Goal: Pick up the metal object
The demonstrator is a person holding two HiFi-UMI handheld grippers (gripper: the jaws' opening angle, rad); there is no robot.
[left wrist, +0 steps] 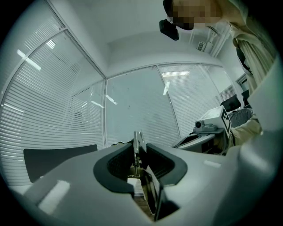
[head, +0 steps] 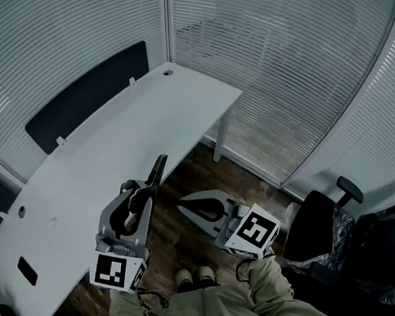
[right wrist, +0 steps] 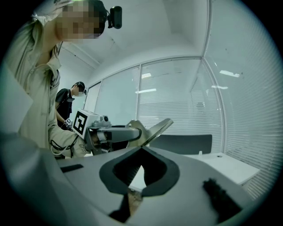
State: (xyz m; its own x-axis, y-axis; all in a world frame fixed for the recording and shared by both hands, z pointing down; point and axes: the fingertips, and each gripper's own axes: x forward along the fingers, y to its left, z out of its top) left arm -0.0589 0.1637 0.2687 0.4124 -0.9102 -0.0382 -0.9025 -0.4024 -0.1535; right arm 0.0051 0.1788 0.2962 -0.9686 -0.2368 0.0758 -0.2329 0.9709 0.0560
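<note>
The metal object [head: 159, 171] is a thin flat strip, and it stands up out of my left gripper [head: 145, 192], which is shut on its lower end above the desk's near edge. In the left gripper view the metal object [left wrist: 138, 140] shows edge-on between the dark pads [left wrist: 118, 162]. My right gripper [head: 187, 205] hangs over the floor just right of it, shut and empty. From the right gripper view, its own jaws [right wrist: 141, 152] meet at the tips, and beyond them the left gripper [right wrist: 116, 133] holds the metal object [right wrist: 158, 128].
A long white desk [head: 114, 153] runs along the left, with dark panels [head: 85, 98] behind it. Glass walls with blinds [head: 276, 64] enclose the room. A black office chair [head: 316, 228] stands at the right on the wood floor [head: 189, 170]. A second person [right wrist: 70, 99] stands behind.
</note>
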